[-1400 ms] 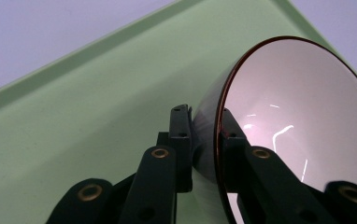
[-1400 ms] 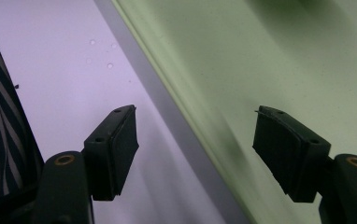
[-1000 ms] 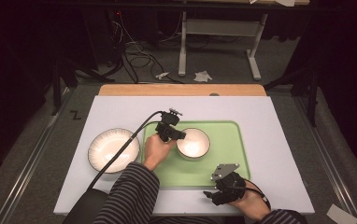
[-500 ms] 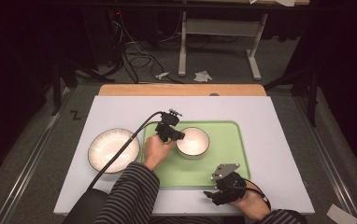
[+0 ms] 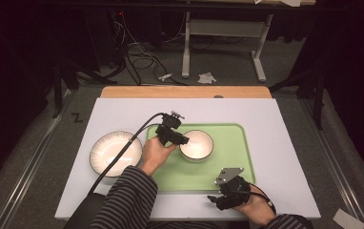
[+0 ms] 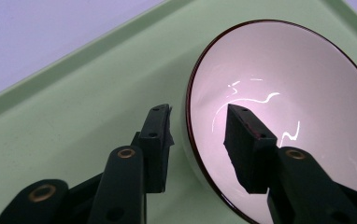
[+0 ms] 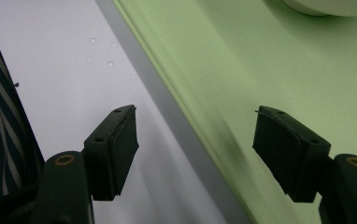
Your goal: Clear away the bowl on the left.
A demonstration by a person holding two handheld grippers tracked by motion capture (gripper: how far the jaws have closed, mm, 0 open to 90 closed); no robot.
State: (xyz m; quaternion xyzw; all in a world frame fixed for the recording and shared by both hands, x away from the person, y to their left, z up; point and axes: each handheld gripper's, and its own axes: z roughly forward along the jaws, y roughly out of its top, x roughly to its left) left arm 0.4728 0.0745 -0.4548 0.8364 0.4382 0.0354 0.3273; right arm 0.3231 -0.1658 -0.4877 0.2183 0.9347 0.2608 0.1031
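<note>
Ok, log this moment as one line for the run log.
left claw: open, jaws straddle bowl rim, not clamped | right claw: open, over green tray near edge | plate: on table, left of tray

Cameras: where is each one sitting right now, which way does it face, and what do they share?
High view: above the person's side, looking forward and down on the table; striped sleeves, both hands, left hand-held gripper, right hand-held gripper.
Left gripper view: rides the left hand-held gripper, facing the bowl; jaws straddle its rim with gaps showing.
Right gripper view: rides the right hand-held gripper, facing the tray edge; jaws open, sleeve at left.
Shared: all three show the green tray and bowl.
</note>
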